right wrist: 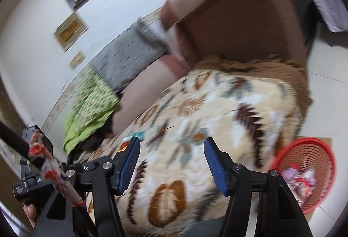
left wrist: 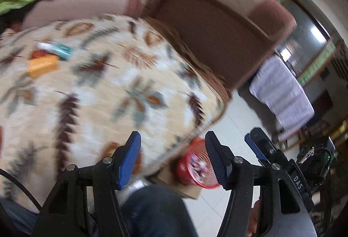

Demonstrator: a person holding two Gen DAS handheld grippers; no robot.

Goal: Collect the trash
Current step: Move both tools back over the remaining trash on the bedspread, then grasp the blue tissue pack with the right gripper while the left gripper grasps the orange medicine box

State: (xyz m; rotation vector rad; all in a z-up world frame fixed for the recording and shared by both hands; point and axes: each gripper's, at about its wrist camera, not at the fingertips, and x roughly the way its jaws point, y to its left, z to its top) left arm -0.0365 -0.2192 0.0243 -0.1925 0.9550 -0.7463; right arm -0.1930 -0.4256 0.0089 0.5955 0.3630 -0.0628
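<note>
While both views are smeared by motion, the left tongs (left wrist: 173,157) and right tongs (right wrist: 171,161) each stand wide apart with nothing between the blue pads. Beside the leaf-patterned blanket (left wrist: 97,93), on the floor, sits the red mesh basket (right wrist: 304,171) holding wrappers. An orange packet (left wrist: 42,66) and a teal wrapper (left wrist: 59,50) lie on the blanket, well apart from the basket.

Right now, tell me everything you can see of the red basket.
The red basket is a round, open mesh bin, plastic by its look. It stands upright on a flat piece of cardboard on the pale floor, beside the blanket's edge. Crumpled pink, white and red wrappers lie inside. No jaws touch it.
</note>
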